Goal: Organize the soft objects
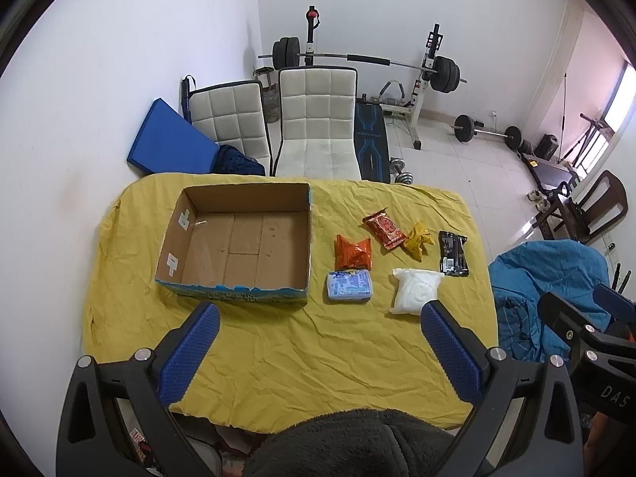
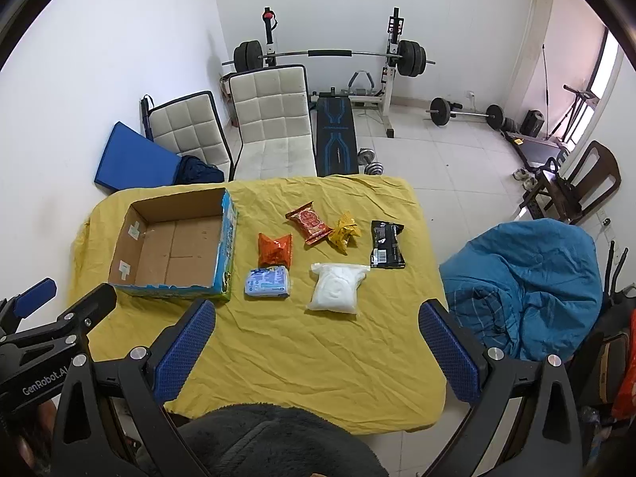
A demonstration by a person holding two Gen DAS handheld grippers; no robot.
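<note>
An open, empty cardboard box [image 1: 238, 238] [image 2: 175, 246] sits on the left of the yellow-covered table [image 1: 318, 342] [image 2: 302, 349]. To its right lie soft packets: an orange bag [image 1: 353, 252] [image 2: 275, 249], a blue tissue pack [image 1: 349, 285] [image 2: 267, 283], a red packet [image 1: 384, 227] [image 2: 310, 222], a yellow bag [image 1: 417, 239] [image 2: 345, 232], a black packet [image 1: 452, 253] [image 2: 386, 243] and a white pouch [image 1: 415, 291] [image 2: 337, 287]. My left gripper [image 1: 320, 310] and right gripper [image 2: 318, 310] are open and empty, held above the table's near part.
Two white chairs [image 1: 314, 127] and a blue mat [image 1: 167, 143] stand behind the table, with a barbell rack [image 2: 330, 55] further back. A blue quilt [image 2: 524, 286] is heaped at the table's right side. A dark fleece [image 2: 278, 441] lies at the near edge.
</note>
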